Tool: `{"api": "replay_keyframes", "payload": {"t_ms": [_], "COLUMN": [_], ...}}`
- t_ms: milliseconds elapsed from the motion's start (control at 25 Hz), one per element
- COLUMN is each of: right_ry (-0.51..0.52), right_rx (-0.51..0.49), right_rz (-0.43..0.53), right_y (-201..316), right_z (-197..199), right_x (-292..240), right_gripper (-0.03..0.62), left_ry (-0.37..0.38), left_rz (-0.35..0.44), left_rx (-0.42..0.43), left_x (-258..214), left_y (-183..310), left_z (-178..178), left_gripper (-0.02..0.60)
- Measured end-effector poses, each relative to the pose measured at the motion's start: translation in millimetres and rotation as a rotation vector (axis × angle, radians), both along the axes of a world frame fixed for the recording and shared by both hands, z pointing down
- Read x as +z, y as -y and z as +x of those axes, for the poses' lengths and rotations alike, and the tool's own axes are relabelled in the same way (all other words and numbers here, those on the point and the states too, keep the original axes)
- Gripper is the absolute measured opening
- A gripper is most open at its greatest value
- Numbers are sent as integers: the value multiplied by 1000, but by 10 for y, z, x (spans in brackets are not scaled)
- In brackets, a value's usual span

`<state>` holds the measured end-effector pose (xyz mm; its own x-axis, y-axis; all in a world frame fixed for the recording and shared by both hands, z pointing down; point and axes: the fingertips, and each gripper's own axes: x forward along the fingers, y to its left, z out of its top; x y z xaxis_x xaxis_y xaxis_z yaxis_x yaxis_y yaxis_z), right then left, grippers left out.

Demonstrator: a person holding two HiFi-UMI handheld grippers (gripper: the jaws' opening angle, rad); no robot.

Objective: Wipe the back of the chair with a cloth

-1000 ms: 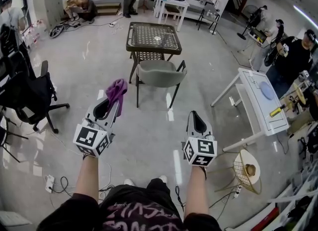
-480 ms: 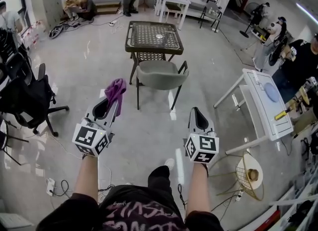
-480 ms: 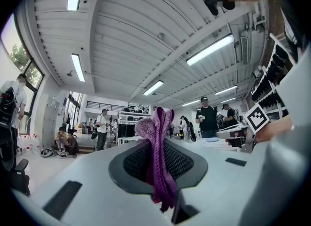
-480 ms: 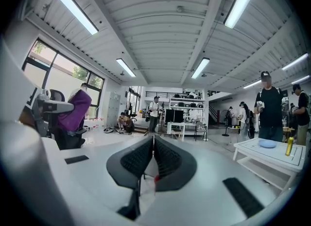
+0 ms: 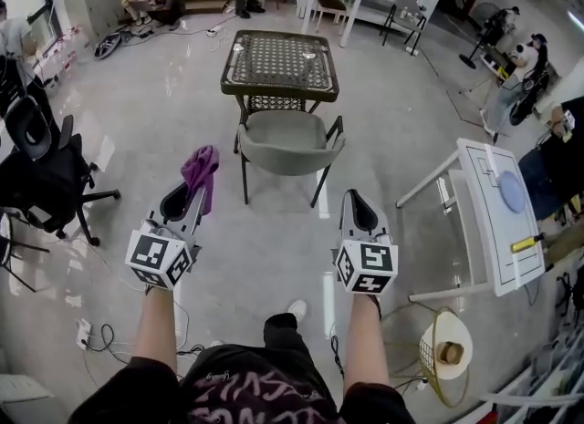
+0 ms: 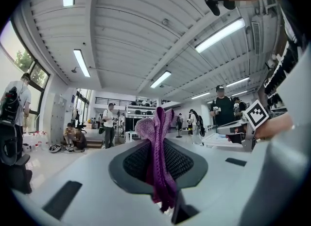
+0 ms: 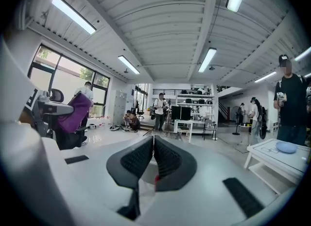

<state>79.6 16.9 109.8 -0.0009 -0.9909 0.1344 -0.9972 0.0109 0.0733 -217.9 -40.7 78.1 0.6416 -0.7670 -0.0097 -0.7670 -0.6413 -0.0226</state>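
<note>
A: Left gripper (image 5: 192,196)?
B: Clamped on the purple cloth (image 5: 199,169); the cloth sticks up past the tips.
A: Right gripper (image 5: 355,201)?
B: Jaws pressed together, nothing between.
A: Chair (image 5: 290,139)?
B: Ahead of both grippers, apart from them, at the mesh-top table's (image 5: 280,60) near edge.

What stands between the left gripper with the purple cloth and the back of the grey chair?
Nothing visible does. In the head view only bare floor lies between the left gripper, shut on the purple cloth, and the back of the chair, which faces the person. The table stands beyond the chair, not in the way.
</note>
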Motion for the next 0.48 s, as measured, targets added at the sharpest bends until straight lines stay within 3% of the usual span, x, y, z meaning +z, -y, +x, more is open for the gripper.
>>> {"api": "replay_keyframes", "payload": {"t_ms": [280, 480], "right_ry": [15, 33], "right_rx": [-77, -121], "right_rz": [-22, -41], "right_y": [658, 1015], "right_z": [606, 802], "right_x": [82, 194], "right_gripper": [28, 28], "left_ry": [24, 36], "left_rz": [-14, -24], "left_rx": [-80, -111], "left_x": [16, 78], "left_y": [435, 656], "left_z": [588, 781], "left_gripper": [80, 80]}}
